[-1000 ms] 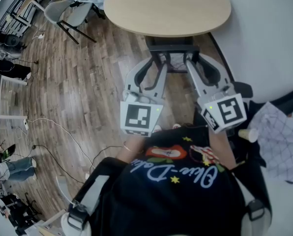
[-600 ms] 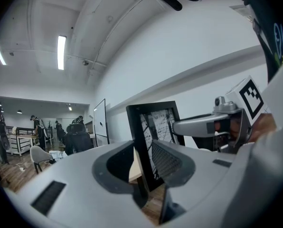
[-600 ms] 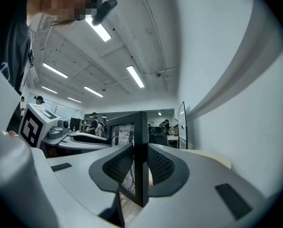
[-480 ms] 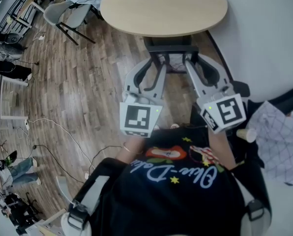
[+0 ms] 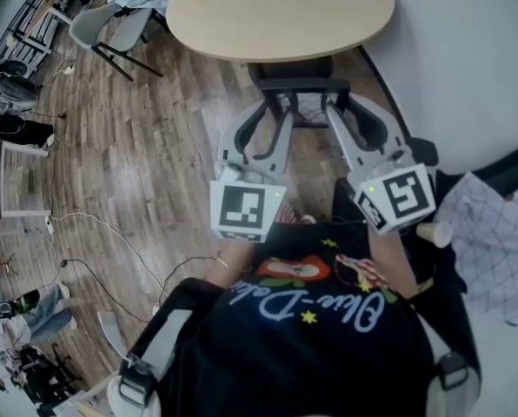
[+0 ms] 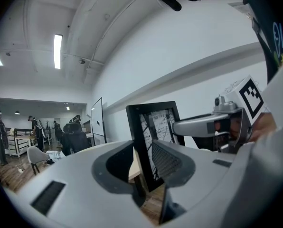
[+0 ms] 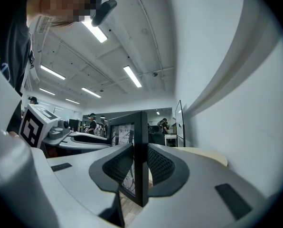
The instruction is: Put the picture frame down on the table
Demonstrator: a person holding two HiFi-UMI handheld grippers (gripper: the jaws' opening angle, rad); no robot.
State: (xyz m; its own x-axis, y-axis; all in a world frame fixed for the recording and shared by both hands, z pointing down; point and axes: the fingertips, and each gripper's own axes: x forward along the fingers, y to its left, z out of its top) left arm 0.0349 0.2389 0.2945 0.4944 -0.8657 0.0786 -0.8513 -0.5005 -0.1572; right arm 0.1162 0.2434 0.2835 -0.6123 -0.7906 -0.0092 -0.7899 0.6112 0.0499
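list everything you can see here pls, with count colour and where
picture frame: 1, black, upright between both grippers
table: 1, light wood, ahead of the grippers
chair: 1, grey, left of the table
cables: a few, white and dark, floor at left
cloth: 1, white with check lines, right
people: a few, dark clothes, far back
left gripper: 1, grey, clamping the picture frame
right gripper: 1, grey, clamping the picture frame

The head view looks steeply down past the person's chest toward the far table [image 5: 276,11]. Each gripper view looks forward along its own jaws, very near; both share the picture frame [image 6: 153,122] [image 7: 139,127].
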